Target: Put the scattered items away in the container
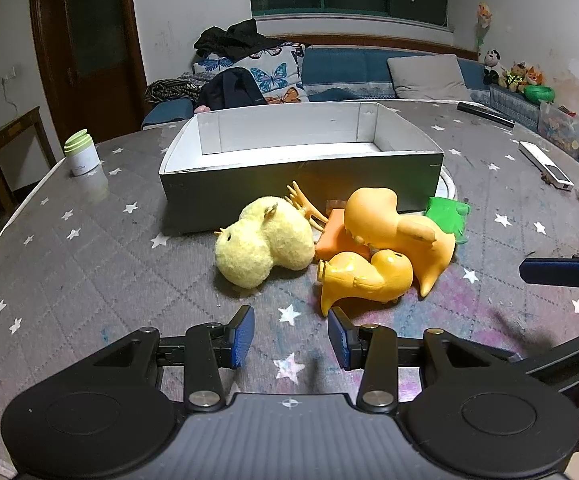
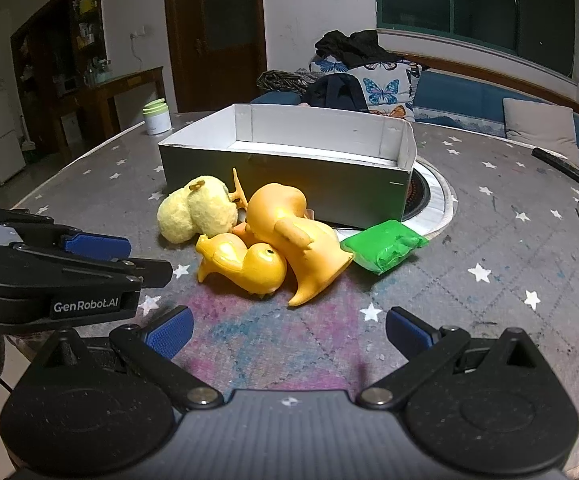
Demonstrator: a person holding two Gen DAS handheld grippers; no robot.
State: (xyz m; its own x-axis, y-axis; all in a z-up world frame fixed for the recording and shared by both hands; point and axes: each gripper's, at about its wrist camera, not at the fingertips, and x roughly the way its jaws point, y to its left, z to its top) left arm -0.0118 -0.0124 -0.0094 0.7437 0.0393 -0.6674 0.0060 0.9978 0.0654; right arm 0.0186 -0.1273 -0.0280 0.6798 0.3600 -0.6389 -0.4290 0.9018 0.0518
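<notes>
A: Setting: a living room at night; a grey star-print table cover point(image 1: 89, 248) carries the work. What lies nearest?

B: The left gripper point(image 1: 291, 338), jaws partly apart and empty, and the right gripper point(image 2: 289, 334), spread wider, also empty. Both hover short of the toys.

A: Beyond them?

B: The small orange rubber chicken point(image 1: 363, 276) lies on its side just ahead and slightly right of the left gripper, long axis running across the view. The left gripper appears the nearer. The large orange rubber chicken point(image 1: 397, 228) leans against it; the yellow plush chick point(image 1: 263, 246) lies left, the green packet point(image 2: 383, 246) right.

A: Farthest?

B: The open white cardboard box point(image 1: 301, 178), apparently empty, directly behind the pile.

A: Legible writing?

B: "GenRobot.AI" on the left gripper's side, in the right wrist view.
</notes>
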